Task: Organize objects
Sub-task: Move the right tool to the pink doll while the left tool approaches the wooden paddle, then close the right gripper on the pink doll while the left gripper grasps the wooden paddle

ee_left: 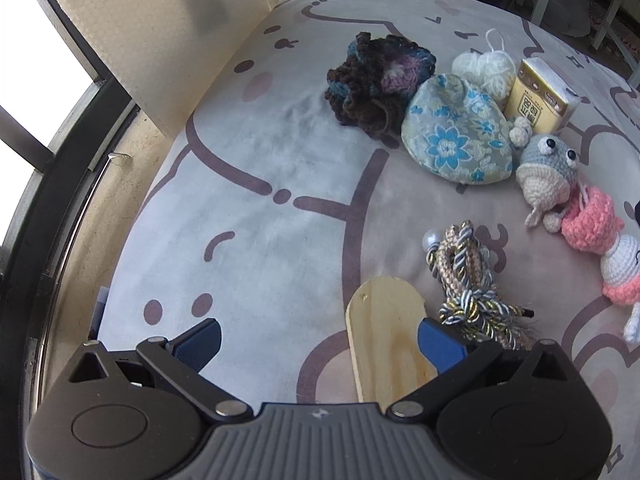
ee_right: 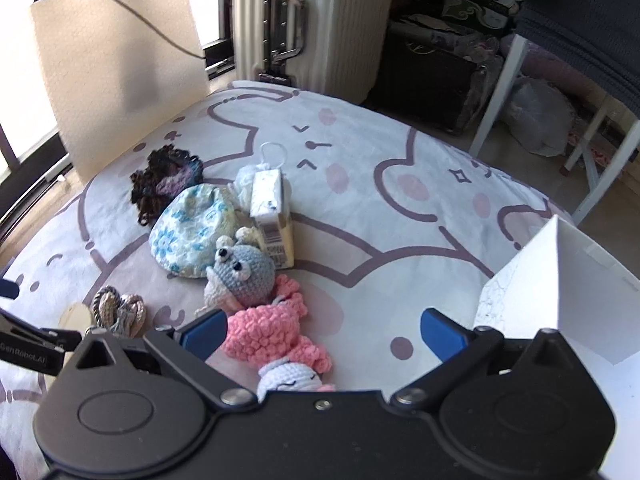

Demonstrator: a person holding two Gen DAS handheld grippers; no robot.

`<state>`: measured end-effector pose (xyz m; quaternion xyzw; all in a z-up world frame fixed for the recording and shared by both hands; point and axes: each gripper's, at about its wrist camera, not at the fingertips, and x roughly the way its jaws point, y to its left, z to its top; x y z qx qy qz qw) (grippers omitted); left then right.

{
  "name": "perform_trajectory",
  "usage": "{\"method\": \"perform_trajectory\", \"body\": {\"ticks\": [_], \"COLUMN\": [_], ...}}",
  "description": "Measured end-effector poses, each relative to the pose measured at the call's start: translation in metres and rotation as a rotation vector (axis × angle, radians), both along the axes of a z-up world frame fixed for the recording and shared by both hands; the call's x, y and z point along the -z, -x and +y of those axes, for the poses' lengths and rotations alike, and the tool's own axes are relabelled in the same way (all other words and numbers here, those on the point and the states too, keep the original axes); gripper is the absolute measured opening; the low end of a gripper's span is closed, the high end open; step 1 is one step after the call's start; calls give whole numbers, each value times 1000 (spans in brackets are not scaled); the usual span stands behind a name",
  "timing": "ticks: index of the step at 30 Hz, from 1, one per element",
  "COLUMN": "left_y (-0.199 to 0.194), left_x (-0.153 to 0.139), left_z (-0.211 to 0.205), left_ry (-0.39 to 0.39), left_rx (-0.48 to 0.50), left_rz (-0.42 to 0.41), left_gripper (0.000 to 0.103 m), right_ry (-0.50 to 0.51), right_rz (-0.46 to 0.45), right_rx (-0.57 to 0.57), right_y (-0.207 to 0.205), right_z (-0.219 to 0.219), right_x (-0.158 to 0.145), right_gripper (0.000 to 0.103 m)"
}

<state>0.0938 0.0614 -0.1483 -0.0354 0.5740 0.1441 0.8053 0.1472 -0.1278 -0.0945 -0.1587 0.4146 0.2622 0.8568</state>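
Small objects lie on a cartoon-print bedsheet (ee_left: 248,216). My left gripper (ee_left: 320,340) is open, its right finger over a flat wooden tag (ee_left: 384,340) beside a braided cord bundle (ee_left: 468,280). Beyond lie a dark crochet flower (ee_left: 376,80), a blue floral pouch (ee_left: 456,132), white yarn (ee_left: 484,64), a yellow tissue pack (ee_left: 536,96), a grey crochet toy (ee_left: 548,168) and a pink crochet doll (ee_left: 600,240). My right gripper (ee_right: 324,334) is open just above the pink doll (ee_right: 268,332). The grey toy (ee_right: 244,276), the pouch (ee_right: 192,232) and the tissue pack (ee_right: 272,216) lie ahead.
A white open box (ee_right: 560,280) stands at the right of the bed. A beige board (ee_right: 116,68) leans at the far left by the window. A cream suitcase (ee_right: 312,24) and a white stool frame (ee_right: 588,152) stand beyond the bed.
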Motion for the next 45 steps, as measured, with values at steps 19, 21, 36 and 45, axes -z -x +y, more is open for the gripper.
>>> {"method": "perform_trajectory", "body": {"ticks": [19,21,36,45], "left_y": [3,3,5,5], "left_x": [29,29,19,13], "left_z": [9,9,14,18], "left_ry": [142,140,178,192], "left_rx": [-102,-104,-130,-95], "left_rz": [89,85,50,9], "left_gripper": [103,103,87,55], "right_ry": [145,162,306,218], "right_rz": [200,217,318,400], "right_rx": [-272,-299,-325,-140], "right_y": [-14,-16,-21,-28], "right_z": [19,22,42,32], "right_x": [24,23,53,53], "right_gripper": [35,34,45,44]}}
